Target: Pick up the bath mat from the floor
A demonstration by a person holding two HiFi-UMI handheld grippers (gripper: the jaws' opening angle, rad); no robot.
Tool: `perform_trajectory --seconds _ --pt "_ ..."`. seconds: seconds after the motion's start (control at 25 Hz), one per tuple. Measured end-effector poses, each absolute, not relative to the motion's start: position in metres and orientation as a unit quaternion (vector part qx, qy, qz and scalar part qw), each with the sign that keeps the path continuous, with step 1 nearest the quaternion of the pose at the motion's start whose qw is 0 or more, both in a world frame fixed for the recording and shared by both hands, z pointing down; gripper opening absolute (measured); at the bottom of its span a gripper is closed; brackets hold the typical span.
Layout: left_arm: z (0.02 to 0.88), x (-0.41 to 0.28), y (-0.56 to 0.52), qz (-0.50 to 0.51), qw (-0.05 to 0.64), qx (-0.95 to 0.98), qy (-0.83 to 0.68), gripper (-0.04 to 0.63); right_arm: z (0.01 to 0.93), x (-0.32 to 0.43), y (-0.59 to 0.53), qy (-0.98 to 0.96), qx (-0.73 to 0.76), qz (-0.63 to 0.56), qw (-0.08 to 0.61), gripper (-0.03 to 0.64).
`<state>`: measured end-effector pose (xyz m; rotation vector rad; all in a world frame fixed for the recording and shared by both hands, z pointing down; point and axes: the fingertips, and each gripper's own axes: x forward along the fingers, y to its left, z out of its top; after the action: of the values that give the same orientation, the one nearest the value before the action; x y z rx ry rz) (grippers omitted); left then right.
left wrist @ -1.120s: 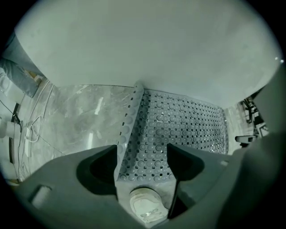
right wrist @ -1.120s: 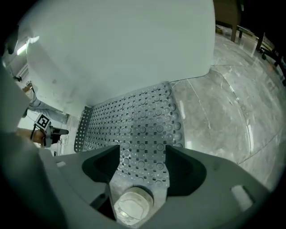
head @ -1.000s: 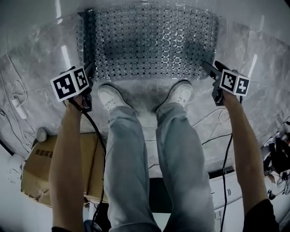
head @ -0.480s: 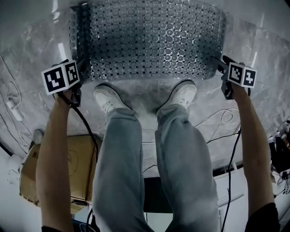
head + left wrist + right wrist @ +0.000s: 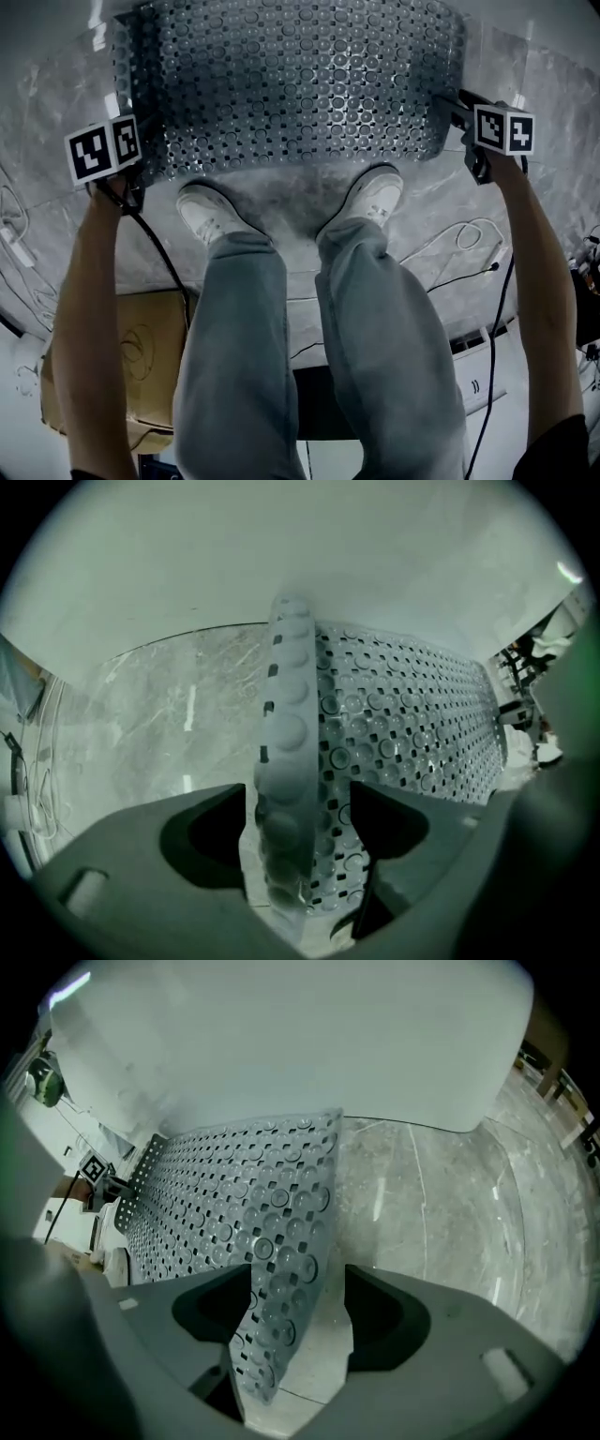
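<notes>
The bath mat (image 5: 291, 75) is a grey translucent sheet covered in round suction cups and small holes. It hangs stretched between both grippers, above the marble floor (image 5: 525, 225). My left gripper (image 5: 138, 180) is shut on the mat's left near corner. In the left gripper view the mat's edge (image 5: 281, 761) runs upright between the jaws of that gripper (image 5: 295, 855). My right gripper (image 5: 453, 105) is shut on the right near corner. In the right gripper view the mat (image 5: 234, 1204) spreads away to the left from that gripper (image 5: 295, 1326).
The person's legs and white shoes (image 5: 208, 211) (image 5: 375, 197) stand just below the mat's lower edge. A cardboard box (image 5: 141, 356) lies at the lower left. Cables (image 5: 459, 253) trail over the floor at right. A white wall (image 5: 281, 555) rises behind the mat.
Both grippers have risen in the head view and spread further apart. The mat has come up with them and now fills more of the top of that view.
</notes>
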<state>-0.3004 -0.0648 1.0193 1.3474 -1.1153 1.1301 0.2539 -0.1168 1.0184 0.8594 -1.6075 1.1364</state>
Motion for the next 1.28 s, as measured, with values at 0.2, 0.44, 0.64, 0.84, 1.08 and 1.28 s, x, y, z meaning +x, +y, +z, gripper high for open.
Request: perform_trajectory --seconds 0.2,0.44,0.64,0.84,1.08,1.28 --pt "1.035 -0.297 -0.068 0.467 0.511 0.56 -0.455 0.36 1.031 0.238 -0.117 -0.673 0.312 0.465 0.484 0.315" --pt "1.04 -0.299 -0.066 0.479 0.508 0.56 -0.445 0.342 1.03 0.231 -0.117 -0.673 0.307 0.474 0.477 0.243" --pt "1.037 -0.29 -0.065 0.482 0.519 0.547 -0.446 0.226 1.035 0.22 -0.114 -0.642 0.34 0.503 0.469 0.174" --pt "1.038 -0.29 -0.066 0.506 0.517 0.532 -0.439 0.196 1.036 0.223 -0.118 -0.612 0.355 0.498 0.502 0.123" --pt "1.037 -0.291 -0.064 0.518 0.528 0.509 -0.44 0.206 1.035 0.222 -0.117 -0.607 0.352 0.492 0.515 0.124" --pt "1.032 -0.288 -0.064 0.551 0.488 0.499 -0.458 0.154 1.038 0.22 -0.117 -0.579 0.356 0.513 0.525 0.099"
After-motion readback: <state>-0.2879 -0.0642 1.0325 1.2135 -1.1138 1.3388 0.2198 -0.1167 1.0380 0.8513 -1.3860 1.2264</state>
